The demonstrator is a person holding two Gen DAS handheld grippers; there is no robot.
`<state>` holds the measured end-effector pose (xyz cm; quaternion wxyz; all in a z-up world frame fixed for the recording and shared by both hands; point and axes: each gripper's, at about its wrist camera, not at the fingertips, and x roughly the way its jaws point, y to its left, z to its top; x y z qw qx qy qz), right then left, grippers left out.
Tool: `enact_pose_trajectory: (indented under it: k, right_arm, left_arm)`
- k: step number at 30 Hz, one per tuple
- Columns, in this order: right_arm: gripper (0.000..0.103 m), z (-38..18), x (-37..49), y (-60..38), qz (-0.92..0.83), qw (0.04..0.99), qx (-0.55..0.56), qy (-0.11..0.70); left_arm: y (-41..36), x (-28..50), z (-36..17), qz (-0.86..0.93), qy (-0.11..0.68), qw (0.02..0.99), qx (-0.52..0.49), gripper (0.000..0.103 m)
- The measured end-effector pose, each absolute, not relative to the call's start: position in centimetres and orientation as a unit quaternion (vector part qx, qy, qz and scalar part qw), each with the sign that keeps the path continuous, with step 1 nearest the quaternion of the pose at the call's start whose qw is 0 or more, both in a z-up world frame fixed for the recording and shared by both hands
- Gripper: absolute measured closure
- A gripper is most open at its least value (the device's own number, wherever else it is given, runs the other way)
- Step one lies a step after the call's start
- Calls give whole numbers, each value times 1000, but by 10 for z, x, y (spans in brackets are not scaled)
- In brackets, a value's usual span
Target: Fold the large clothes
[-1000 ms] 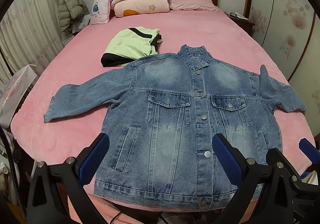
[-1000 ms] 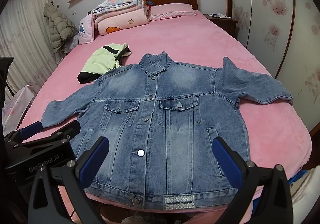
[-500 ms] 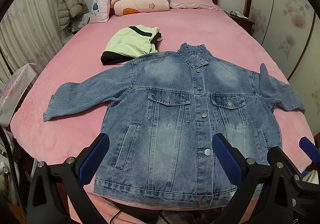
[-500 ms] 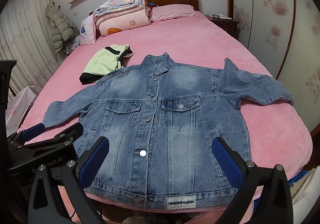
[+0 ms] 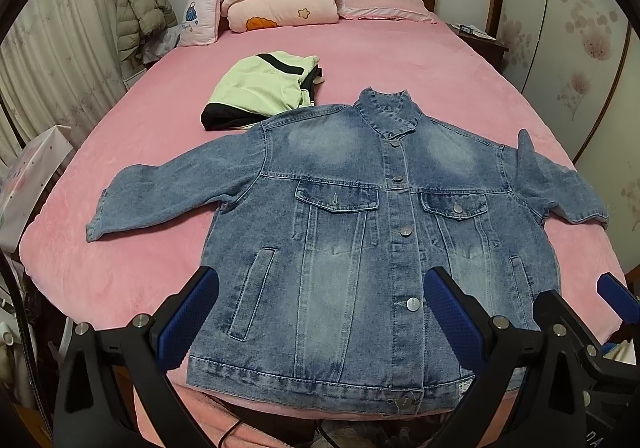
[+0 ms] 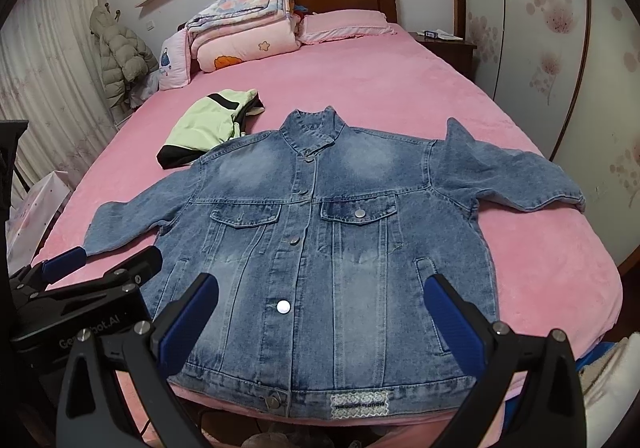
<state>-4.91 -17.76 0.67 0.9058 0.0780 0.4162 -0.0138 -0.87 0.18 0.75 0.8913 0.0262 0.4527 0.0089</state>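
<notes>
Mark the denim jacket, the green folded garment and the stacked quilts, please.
denim jacket [image 5: 340,256], left wrist view, front panel below the chest pocket.
green folded garment [image 5: 260,86], left wrist view, its light green top face.
stacked quilts [image 6: 244,18], right wrist view, floral top layer.

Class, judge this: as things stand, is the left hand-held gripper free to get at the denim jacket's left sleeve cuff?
Probably yes: the left hand-held gripper is open and empty, and the sleeve cuff lies flat, uncovered, on bare bedspread.
</notes>
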Motion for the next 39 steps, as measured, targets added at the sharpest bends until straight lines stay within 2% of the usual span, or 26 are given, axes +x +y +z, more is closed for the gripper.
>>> enact_pose_trajectory:
  k: [39]
  right_arm:
    - [4, 9, -47, -193, 12, 905, 110, 411]
  left_arm:
    - [-9, -4, 16, -21, 455, 890, 21, 1]
